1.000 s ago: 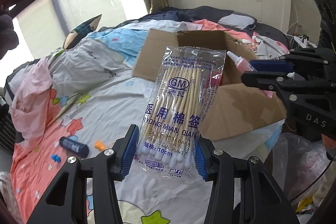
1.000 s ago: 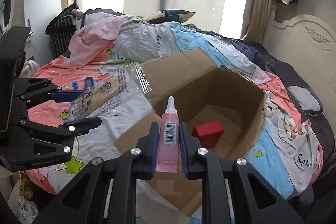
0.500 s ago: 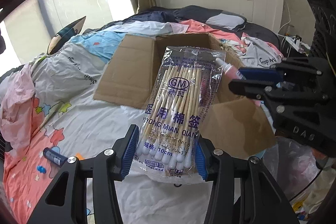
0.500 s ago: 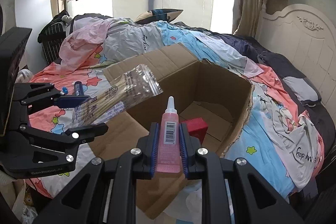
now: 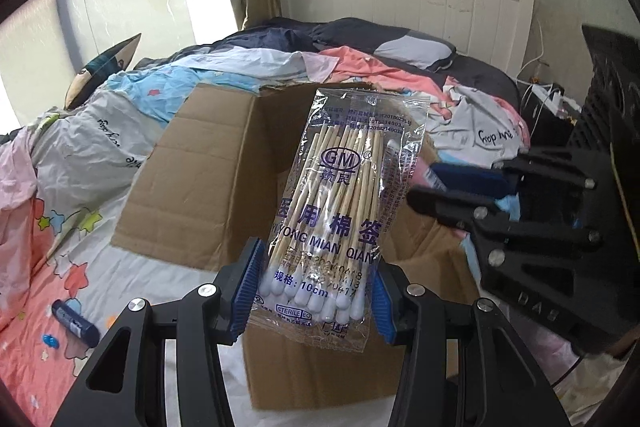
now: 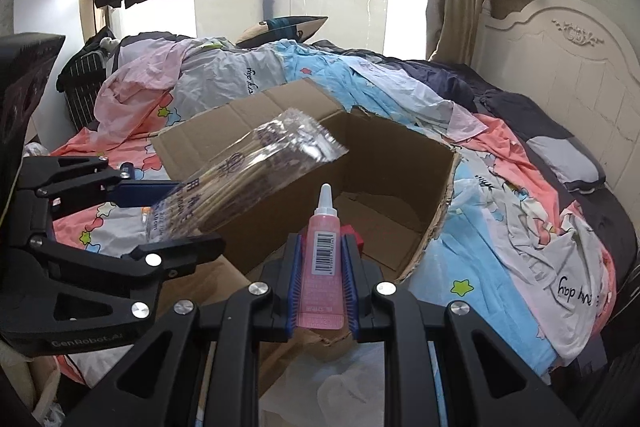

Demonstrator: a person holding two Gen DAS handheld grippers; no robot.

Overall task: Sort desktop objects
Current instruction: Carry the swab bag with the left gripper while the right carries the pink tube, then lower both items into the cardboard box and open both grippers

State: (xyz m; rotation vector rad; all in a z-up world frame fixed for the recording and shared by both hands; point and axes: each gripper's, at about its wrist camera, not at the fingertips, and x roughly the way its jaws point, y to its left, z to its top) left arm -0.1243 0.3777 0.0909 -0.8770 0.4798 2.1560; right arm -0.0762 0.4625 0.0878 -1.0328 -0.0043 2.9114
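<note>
L gripper (image 5: pixel 314 297) jaws pinch swab pack (image 5: pixel 344 203) low; R gripper (image 6: pixel 322 285) jaws pinch pink bottle (image 6: pixel 322 251). Over box (image 6: pixel 384 187), I risk the floppy pack snagging its flap.

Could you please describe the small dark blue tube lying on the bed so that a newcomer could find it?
Start at the open cardboard box on the bed, then look left onto the pink star-printed sheet. The dark blue tube lies there, beside a tiny bright blue piece, and is the only dark cylinder.
</note>
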